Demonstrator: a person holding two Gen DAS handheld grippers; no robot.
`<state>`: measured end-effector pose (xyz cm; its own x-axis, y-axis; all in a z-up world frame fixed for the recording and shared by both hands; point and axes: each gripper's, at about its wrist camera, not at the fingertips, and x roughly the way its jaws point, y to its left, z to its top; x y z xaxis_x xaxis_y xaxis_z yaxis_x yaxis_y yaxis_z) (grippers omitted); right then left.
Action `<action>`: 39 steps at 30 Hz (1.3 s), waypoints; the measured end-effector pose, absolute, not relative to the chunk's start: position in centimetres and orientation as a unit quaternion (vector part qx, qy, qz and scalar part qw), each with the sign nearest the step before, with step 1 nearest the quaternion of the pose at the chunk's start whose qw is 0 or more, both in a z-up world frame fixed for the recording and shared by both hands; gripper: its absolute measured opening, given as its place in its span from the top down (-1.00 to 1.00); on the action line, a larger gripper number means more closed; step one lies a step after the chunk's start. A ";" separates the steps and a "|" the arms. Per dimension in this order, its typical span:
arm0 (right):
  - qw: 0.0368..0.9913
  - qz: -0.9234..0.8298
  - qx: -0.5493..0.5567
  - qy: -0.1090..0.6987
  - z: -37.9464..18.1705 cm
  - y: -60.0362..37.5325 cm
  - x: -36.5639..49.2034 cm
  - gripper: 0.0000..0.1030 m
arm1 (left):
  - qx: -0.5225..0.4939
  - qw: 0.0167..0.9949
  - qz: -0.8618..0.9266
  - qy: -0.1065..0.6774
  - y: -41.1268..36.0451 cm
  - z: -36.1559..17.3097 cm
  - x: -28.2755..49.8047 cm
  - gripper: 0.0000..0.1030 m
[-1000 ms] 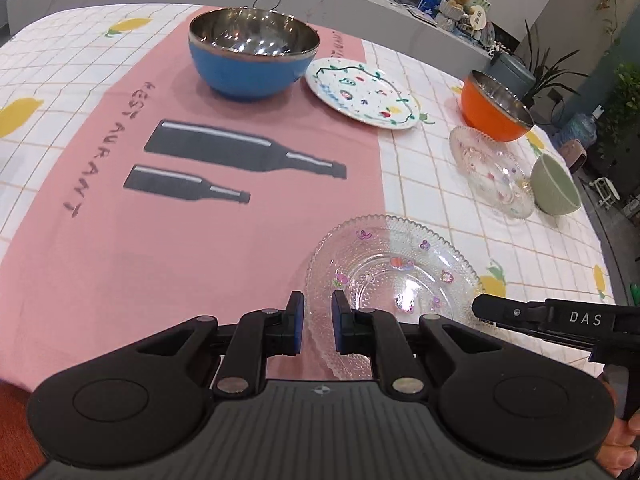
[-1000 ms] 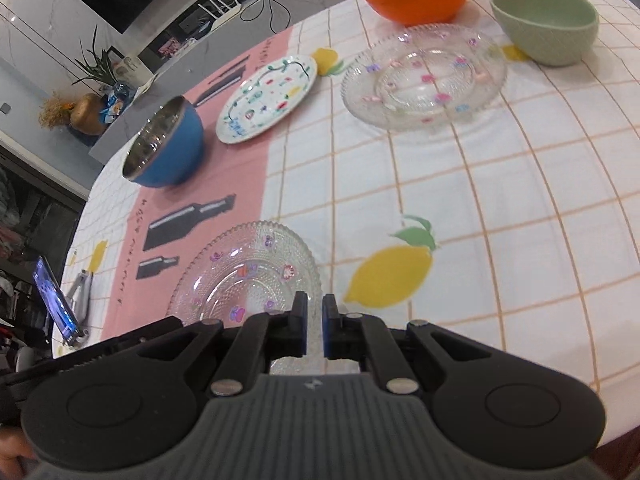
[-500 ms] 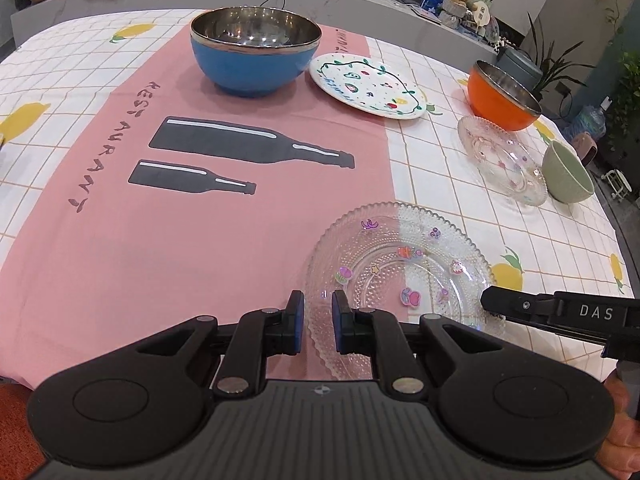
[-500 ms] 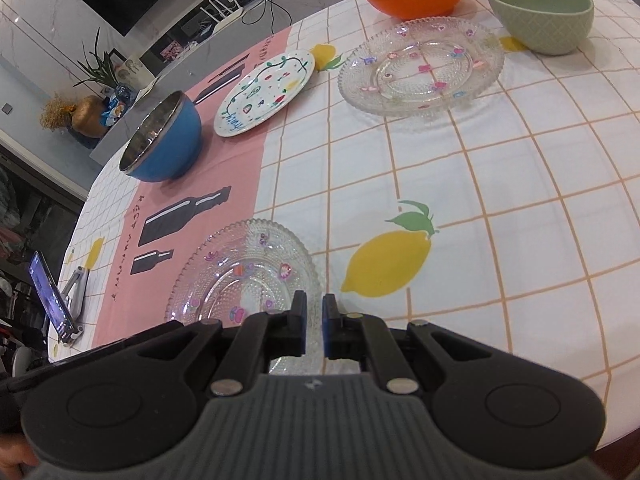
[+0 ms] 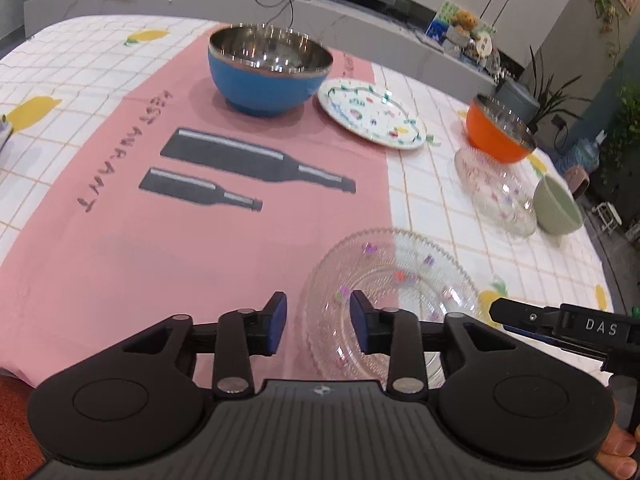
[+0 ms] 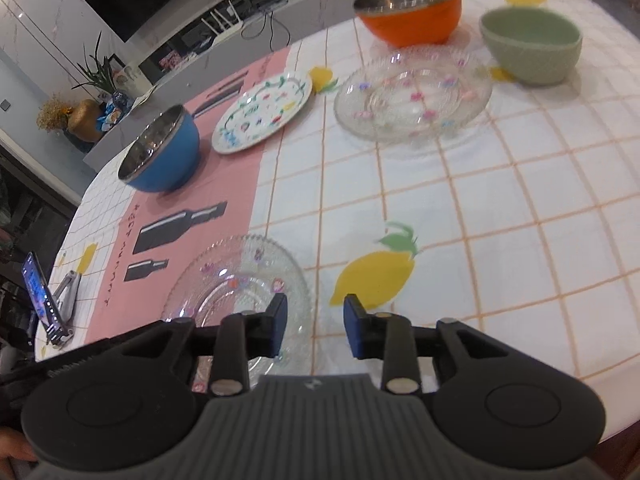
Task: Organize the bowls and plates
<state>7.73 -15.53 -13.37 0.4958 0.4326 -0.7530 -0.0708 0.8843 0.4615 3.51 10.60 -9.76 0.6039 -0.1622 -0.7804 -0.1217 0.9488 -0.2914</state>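
On the near edge of the round table's tablecloth (image 5: 100,280) — pink panel with printed dark bottles in the middle, white squares with lemons around it — lies a clear glass plate with a beaded rim and small coloured flowers (image 5: 396,300), straddling the line where pink meets white. Both grippers hang just over its near rim. The left gripper (image 5: 318,326) has its jaws opening; the plate's left edge shows in the gap between the blue pads, but neither pad presses on it. The right gripper (image 6: 315,327) is opening too, its left finger over the plate's right edge (image 6: 240,280), and again nothing is clamped. From the left wrist view the right tool's black finger marked "DAS" reaches in at the plate's right side.

Farther back on the pink panel stands a blue bowl with a steel lining (image 5: 270,74), and just beside it to the right a white ceramic plate painted with green vines and coloured dots (image 5: 372,114). Well apart on the white squares sit an orange steel-lined bowl (image 6: 410,10), a second clear glass flowered plate (image 6: 412,100) in front of it, and a pale green ceramic bowl (image 6: 532,50) beside that plate. At the table's left edge a phone leans in a small stand (image 6: 40,300).
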 end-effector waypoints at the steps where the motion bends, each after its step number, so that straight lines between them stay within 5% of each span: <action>1: 0.849 0.146 0.183 0.474 -13.0 -15.6 7.7 0.31 | -0.159 0.884 -0.013 0.440 10.5 -9.4 3.6 0.19; 19: 0.891 0.065 0.161 0.420 -10.0 -19.9 8.9 0.00 | -0.151 0.891 -0.105 0.415 4.2 -5.8 9.8 0.10; 39: 0.887 0.015 0.177 0.427 -12.1 -22.7 15.1 0.00 | -0.160 0.874 -0.140 0.437 0.7 -8.6 18.5 0.03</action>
